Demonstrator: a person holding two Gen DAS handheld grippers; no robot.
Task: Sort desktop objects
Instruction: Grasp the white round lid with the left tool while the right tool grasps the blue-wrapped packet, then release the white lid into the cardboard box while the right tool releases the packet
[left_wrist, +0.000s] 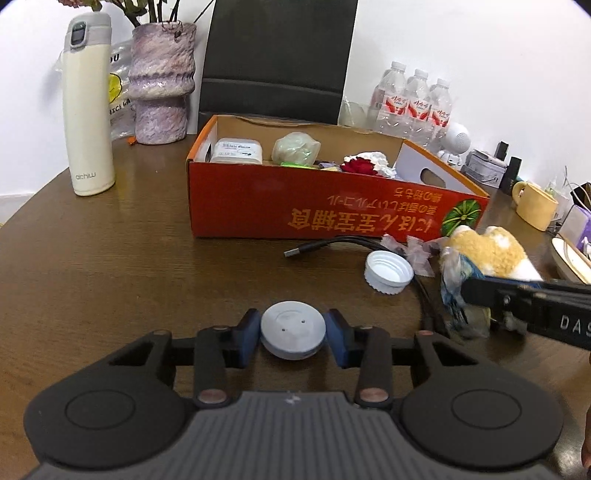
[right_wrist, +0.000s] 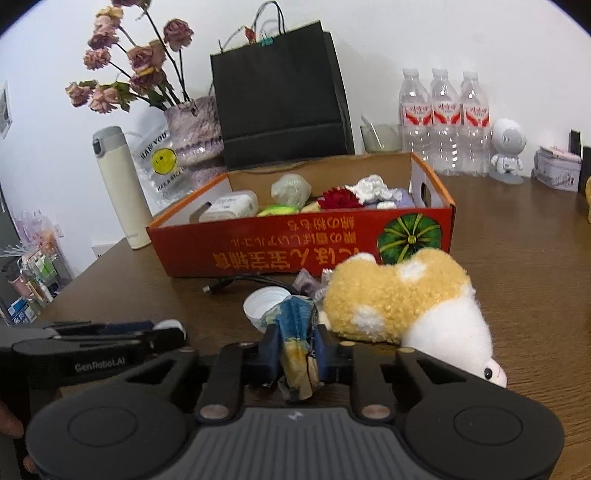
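On table: L claw pinching disc, R claw wrapper.

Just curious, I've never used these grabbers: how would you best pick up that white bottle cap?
Probably by the cap's ribbed rim, coming from above with one finger inside and one outside: it lies open side up, and the thin wall gives a firm pinch.

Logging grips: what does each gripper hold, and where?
Left gripper: grey round disc, by its opposite edges. Right gripper: crumpled blue-yellow wrapper, pinched mid-length.
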